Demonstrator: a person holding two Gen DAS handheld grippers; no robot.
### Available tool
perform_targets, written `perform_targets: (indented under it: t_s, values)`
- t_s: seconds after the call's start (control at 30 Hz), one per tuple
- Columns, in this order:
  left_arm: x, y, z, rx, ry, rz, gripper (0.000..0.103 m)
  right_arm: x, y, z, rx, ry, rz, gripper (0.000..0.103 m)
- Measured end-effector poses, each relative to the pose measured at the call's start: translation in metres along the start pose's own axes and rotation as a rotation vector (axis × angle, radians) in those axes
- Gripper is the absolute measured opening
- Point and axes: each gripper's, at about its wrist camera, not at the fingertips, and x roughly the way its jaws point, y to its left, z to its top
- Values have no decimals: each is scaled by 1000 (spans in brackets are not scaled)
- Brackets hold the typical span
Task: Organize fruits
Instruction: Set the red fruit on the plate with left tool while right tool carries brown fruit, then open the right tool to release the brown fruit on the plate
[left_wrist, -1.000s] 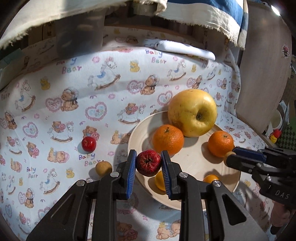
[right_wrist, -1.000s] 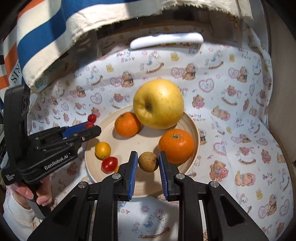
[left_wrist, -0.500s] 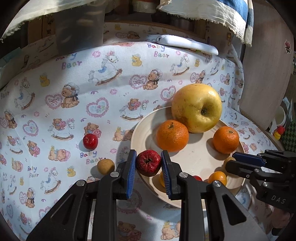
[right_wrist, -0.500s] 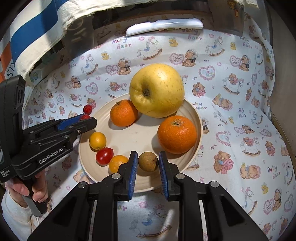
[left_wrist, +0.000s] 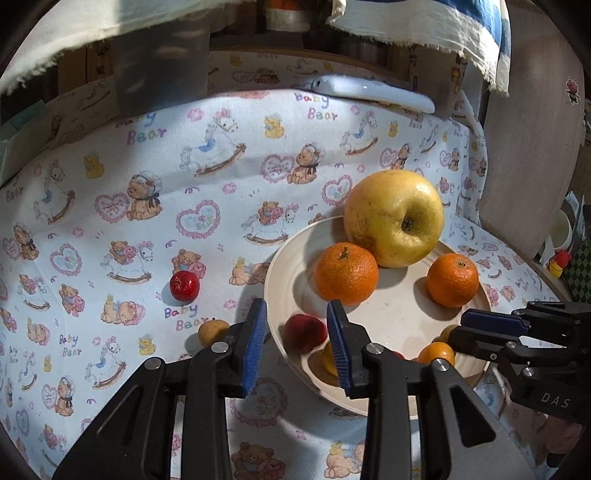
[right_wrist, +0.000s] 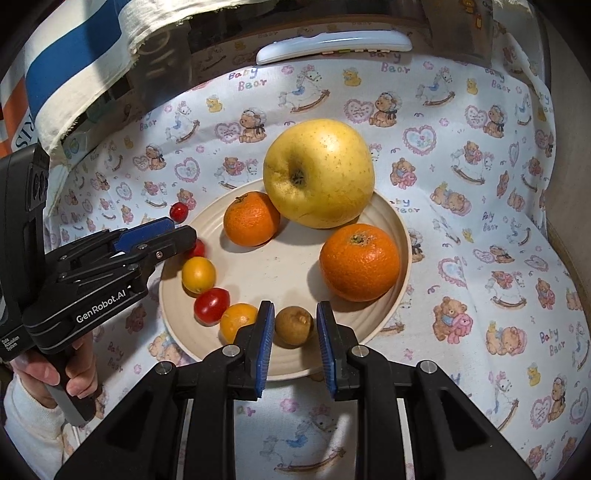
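A cream plate (left_wrist: 273, 280) holds a big yellow apple (left_wrist: 394, 218), two oranges (left_wrist: 346, 272) and several small fruits. My left gripper (left_wrist: 297, 338) hangs over the plate's left rim with its jaws opening. A dark red fruit (left_wrist: 304, 332), blurred, sits loose between the pads and low in the plate. In the right wrist view my right gripper (right_wrist: 294, 339) is shut on a small brown fruit (right_wrist: 294, 325) just above the plate's (right_wrist: 402, 236) near edge. The left gripper (right_wrist: 177, 236) shows there at the plate's left side.
A small red fruit (left_wrist: 184, 285) and a small brown fruit (left_wrist: 212, 330) lie on the bear-print cloth (left_wrist: 147, 206) left of the plate. A white remote (left_wrist: 369, 92) lies at the back. A striped cloth (right_wrist: 74, 62) hangs above. A hand (right_wrist: 48, 373) grips the left tool's handle.
The left jaws have spread and the dark red fruit has slipped out of their grip down into the plate. The right gripper keeps its hold on the brown fruit.
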Motion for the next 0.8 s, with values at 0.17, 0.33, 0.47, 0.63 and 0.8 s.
perform_targets:
  t_s: [0.17, 0.33, 0.47, 0.63, 0.8]
  values:
    - [-9, -1, 2, 3, -45, 13, 36, -9, 1, 1, 0, -38, 0, 25]
    - [-23, -3, 4, 6, -120, 26, 51, -20, 0, 2, 8, -91, -9, 39]
    - [-32, -8, 5, 30, -173, 36, 60, -31, 2, 3, -7, -161, -41, 58]
    - [-51, -13, 1, 43, -306, 71, 96, -47, 0, 4, -13, -245, -81, 76]
    - [-67, -9, 2, 23, -415, 89, 102, -59, 0, 4, -34, -336, -144, 87]
